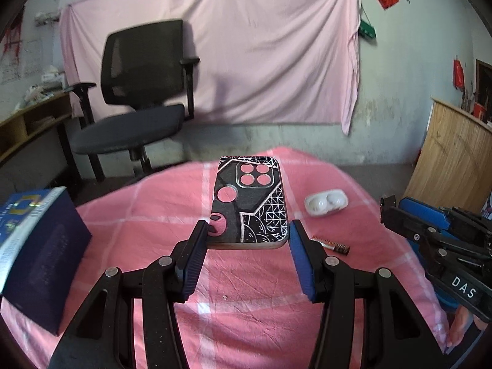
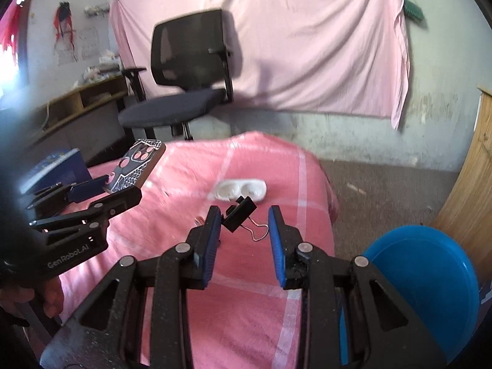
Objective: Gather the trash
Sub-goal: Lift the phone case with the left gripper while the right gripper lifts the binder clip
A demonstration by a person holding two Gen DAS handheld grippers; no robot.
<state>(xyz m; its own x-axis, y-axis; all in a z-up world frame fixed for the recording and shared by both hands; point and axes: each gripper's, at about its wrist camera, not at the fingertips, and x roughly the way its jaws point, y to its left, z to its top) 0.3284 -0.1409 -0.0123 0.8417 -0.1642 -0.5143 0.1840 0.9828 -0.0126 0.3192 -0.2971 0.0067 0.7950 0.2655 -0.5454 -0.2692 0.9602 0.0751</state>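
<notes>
2 tongs in view. Left tongs (image 1: 247, 233) clamped on 1 phone case (image 1: 249, 203), black w/ white line art and pink cut-outs, held flat above the bed (image 1: 147, 215), pads on its two long edges near the near end. Right tongs (image 2: 244, 220) clamped on 1 binder clip (image 2: 239, 213): black body against the left pad, wire handle reaching the right pad, clip hanging clear of the bed.

On the pink checked bed cover: 1 white earbud case (image 1: 326, 203), open, toward the far right edge; 1 small battery (image 1: 333, 246) just beside the left tongs' right finger, nearer edge than the earbud case. 1 dark blue box (image 1: 40, 246) stands tilted at the bed's left edge.

Off the bed: 1 blue bin (image 2: 430, 286) at the right, below the bed's near right corner, rim beside the right tongs. 1 black office chair (image 1: 138, 98) beyond the far edge, in front of 1 pink sheet (image 1: 246, 46) on the wall. Part of a hand (image 2: 46, 295) shows under the left tongs.
</notes>
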